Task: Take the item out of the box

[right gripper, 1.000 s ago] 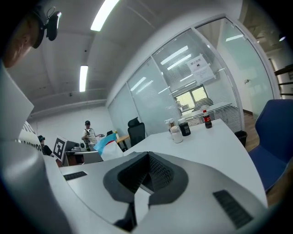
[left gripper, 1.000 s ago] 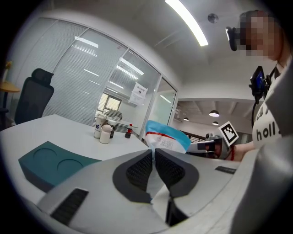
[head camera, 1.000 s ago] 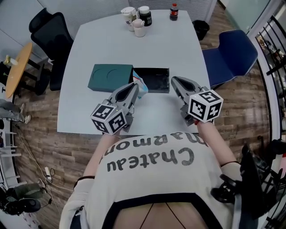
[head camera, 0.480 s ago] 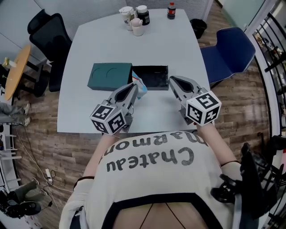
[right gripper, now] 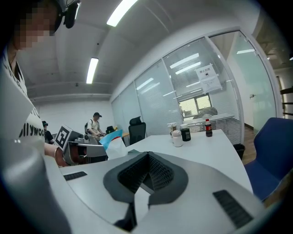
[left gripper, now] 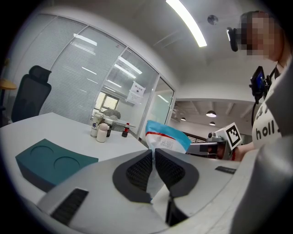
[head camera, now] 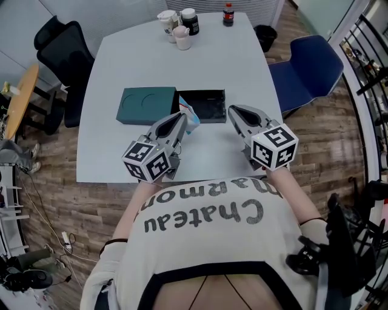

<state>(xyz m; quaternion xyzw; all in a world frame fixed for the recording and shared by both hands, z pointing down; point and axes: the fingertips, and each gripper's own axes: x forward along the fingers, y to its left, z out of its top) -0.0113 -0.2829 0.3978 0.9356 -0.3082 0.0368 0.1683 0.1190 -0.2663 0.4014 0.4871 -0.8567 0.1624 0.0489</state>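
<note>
Since the left gripper's [head camera: 182, 118] fingers [left gripper: 137, 171] pinch the blue, white and red plastic packet [head camera: 191, 119] by its lower edge, it stands upright at the near left corner of the open black rectangular box [head camera: 209, 93], apparently lifted clear. The right gripper [head camera: 233, 112] hovers just right of it, its fingers [right gripper: 132, 173] closed on nothing.

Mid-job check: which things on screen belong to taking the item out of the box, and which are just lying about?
Job:
- black box
- green lid beside it
- blue-and-white packet, clamped in the left tool
- right tool, shut, empty

Lying about:
- cups and jars
- cola bottle
- black chair
- blue chair
</note>
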